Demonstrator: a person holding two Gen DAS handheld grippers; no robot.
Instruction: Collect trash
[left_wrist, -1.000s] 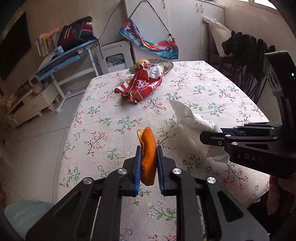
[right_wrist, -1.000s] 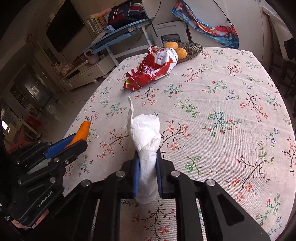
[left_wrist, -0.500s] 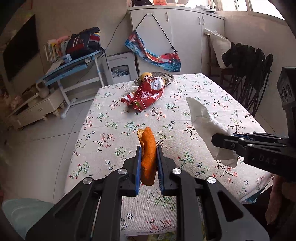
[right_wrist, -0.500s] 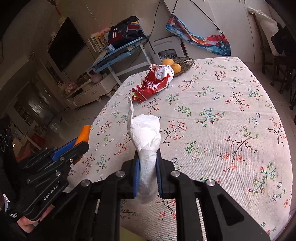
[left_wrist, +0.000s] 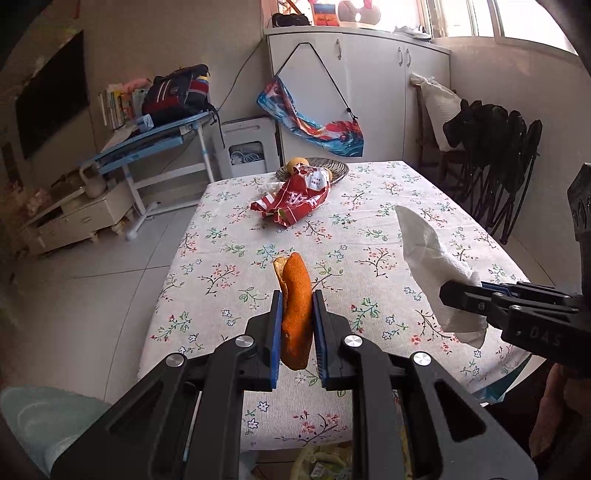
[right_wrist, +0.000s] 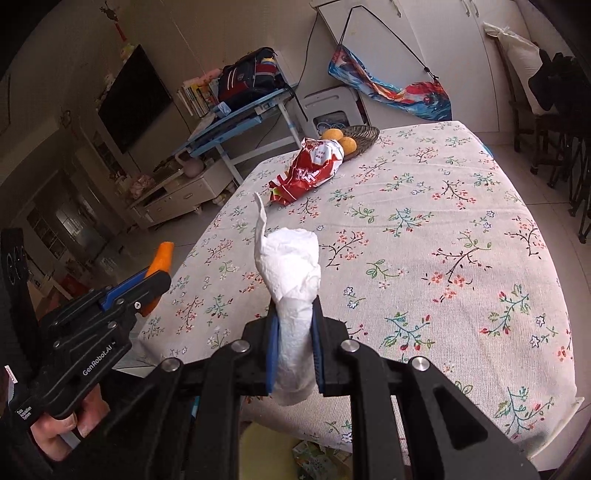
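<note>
My left gripper (left_wrist: 297, 306) is shut on an orange peel (left_wrist: 294, 295) and holds it in the air over the table's near edge. It also shows in the right wrist view (right_wrist: 157, 275), with the peel's tip (right_wrist: 163, 256) sticking up. My right gripper (right_wrist: 293, 314) is shut on a crumpled white paper towel (right_wrist: 291, 266), also held above the near edge. The towel (left_wrist: 432, 258) shows at the right of the left wrist view. A red snack bag (left_wrist: 291, 201) lies on the far part of the table.
The table has a floral cloth (right_wrist: 424, 229). A woven basket with oranges (right_wrist: 354, 136) stands at its far edge, touching the bag. Something yellow-green (right_wrist: 314, 456) shows below the table's near edge. Black folding chairs (left_wrist: 495, 166) stand on the right, a blue desk (left_wrist: 147, 144) on the left.
Both grippers have pulled back and risen from over the table to its near edge, each still holding its item. The table looks farther away now.
</note>
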